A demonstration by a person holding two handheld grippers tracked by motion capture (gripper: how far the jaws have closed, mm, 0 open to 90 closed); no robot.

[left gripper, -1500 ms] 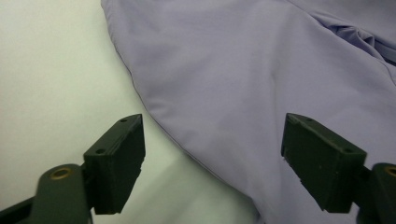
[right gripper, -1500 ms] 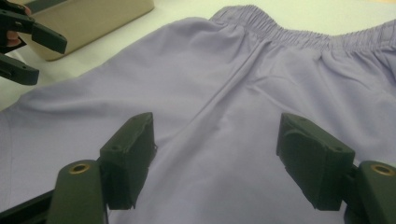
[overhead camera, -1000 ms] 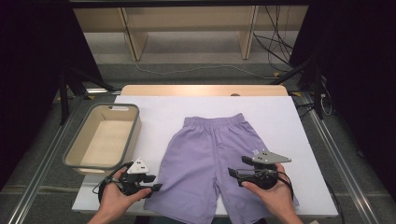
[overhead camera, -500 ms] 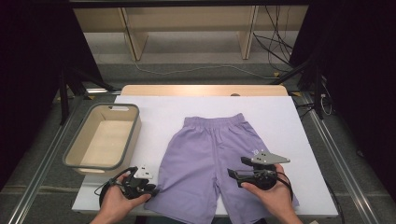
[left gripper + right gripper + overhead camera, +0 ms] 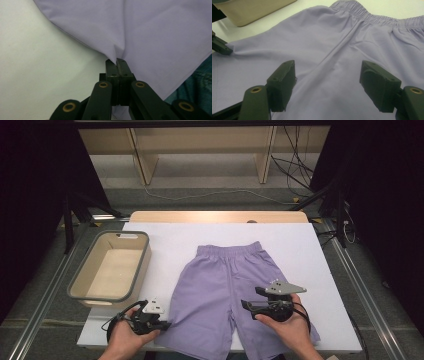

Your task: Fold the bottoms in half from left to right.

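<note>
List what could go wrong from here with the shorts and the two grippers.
1. The left gripper has just closed on a thin pinch of the shorts at the leg's outer edge; so little cloth might slip out under a pull.
2. The right gripper stands open over the other leg, gripping nothing; lifting now would likely raise one side and bunch the cloth.
3. The bin sits close by the left hand; a sideways swing could knock it.

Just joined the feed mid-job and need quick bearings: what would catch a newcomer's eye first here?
The purple shorts lie spread flat on the white table, waistband toward the far edge. The left tool has just closed and pinches the outer edge of one leg, while the right tool hangs open above the other leg. A beige tub sits left of the shorts.
</note>
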